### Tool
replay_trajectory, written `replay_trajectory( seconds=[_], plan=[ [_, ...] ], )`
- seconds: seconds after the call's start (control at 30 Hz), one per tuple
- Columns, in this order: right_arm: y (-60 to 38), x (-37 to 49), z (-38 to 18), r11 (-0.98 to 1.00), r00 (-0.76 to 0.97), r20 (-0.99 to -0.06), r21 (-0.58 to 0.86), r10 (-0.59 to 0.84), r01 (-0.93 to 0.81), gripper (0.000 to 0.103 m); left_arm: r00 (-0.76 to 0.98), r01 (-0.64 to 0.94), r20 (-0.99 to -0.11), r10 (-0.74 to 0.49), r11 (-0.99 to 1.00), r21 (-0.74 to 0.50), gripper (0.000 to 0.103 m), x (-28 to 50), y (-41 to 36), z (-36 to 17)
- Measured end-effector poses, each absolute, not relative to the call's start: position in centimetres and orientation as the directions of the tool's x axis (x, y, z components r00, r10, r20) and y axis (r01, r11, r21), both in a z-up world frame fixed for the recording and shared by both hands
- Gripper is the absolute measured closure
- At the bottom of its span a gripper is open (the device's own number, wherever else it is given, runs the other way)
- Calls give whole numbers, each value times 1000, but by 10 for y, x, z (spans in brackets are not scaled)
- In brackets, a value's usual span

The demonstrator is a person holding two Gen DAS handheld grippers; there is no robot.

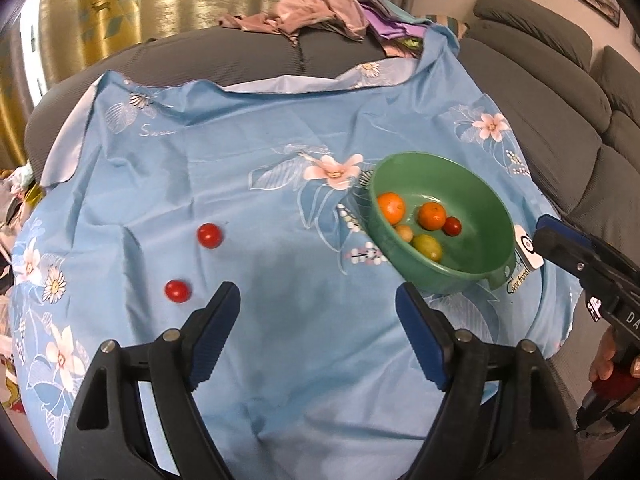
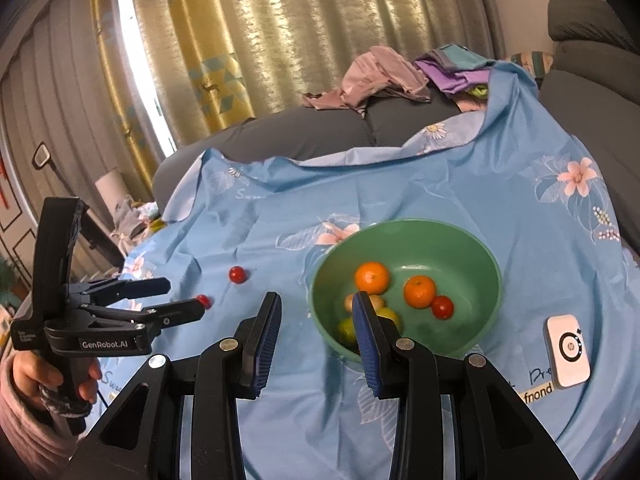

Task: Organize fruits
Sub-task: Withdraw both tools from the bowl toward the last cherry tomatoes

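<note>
A blue flowered cloth is spread over a grey sofa, and a green bowl sits on it toward the right side. Inside the bowl lie two oranges, one by the near-left wall and another closer to the middle, with a small red tomato touching the second orange. A yellow-green fruit and a small pale fruit rest just beside them at the bottom.

Two more red tomatoes lie loose on the cloth, well apart from the bowl: one farther back and one nearer, just left of the left gripper. That gripper hangs over bare cloth with its jaws spread wide and nothing between them.

The right gripper is also spread, holding nothing, and is raised in front of the bowl's near-left rim, its right finger overlapping the fruit in that view.

A small white device lies on the cloth to the right of the bowl. A heap of pink and purple clothes sits on the sofa beyond the cloth, in front of gold curtains.
</note>
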State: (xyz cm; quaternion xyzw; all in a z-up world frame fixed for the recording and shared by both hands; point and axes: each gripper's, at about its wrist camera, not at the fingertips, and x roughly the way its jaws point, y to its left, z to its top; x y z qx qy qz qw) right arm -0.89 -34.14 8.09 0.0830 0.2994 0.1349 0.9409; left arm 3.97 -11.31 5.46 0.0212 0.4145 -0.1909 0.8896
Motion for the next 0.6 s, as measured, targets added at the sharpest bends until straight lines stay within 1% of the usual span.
replay_trajectory(
  seconds=[0.1, 0.27, 0.43, 0.5, 0.53, 0.6],
  plan=[
    [-335, -9, 82, 948, 780, -543, 231, 311, -217, 66, 593, 336, -745, -305, 935, -116, 18, 37, -102, 53],
    [-322, -8, 83, 944, 771, -546, 222, 327, -243, 66, 599, 299, -747, -288, 946, -125, 16, 35, -84, 49],
    [-310, -4, 82, 938, 759, -552, 222, 346, -267, 66, 606, 257, -750, -265, 957, -131, 8, 36, -67, 46],
    [-306, -3, 81, 937, 755, -554, 220, 350, -272, 63, 608, 238, -753, -253, 962, -132, 5, 37, -60, 44],
    [-304, -2, 81, 936, 753, -556, 221, 353, -275, 59, 609, 232, -753, -250, 964, -132, 5, 37, -58, 44],
    [-302, -1, 81, 934, 750, -556, 225, 358, -279, 58, 609, 221, -754, -246, 966, -137, 4, 38, -53, 42]
  ],
)
